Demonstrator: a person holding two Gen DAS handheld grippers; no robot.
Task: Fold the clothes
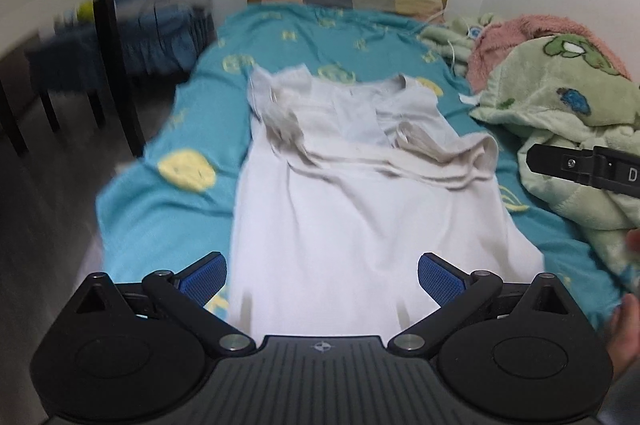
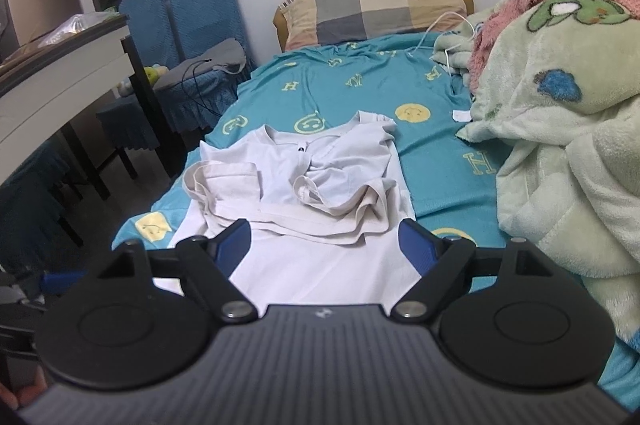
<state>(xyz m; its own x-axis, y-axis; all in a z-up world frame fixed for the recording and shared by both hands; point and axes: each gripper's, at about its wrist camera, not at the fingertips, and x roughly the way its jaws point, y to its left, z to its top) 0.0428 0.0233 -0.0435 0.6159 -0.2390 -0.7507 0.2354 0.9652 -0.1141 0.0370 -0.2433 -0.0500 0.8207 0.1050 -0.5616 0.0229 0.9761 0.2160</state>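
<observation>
I see the left gripper (image 1: 322,275) and right gripper (image 2: 325,245) both spread wide, empty, above the white shirt (image 1: 352,209), which lies on the teal sheet (image 2: 436,161) printed with yellow "H" letters and smileys

My work surface a bed (image 2: 432,165) under a teal smiley-print sheet, white T-shirt (image 2: 320,265) lying on it mid-sheet with sleeves folded inward, checked pillow (image 2: 376,7) at the head, green fleece blanket (image 2: 560,145) heaped along my right edge.
</observation>
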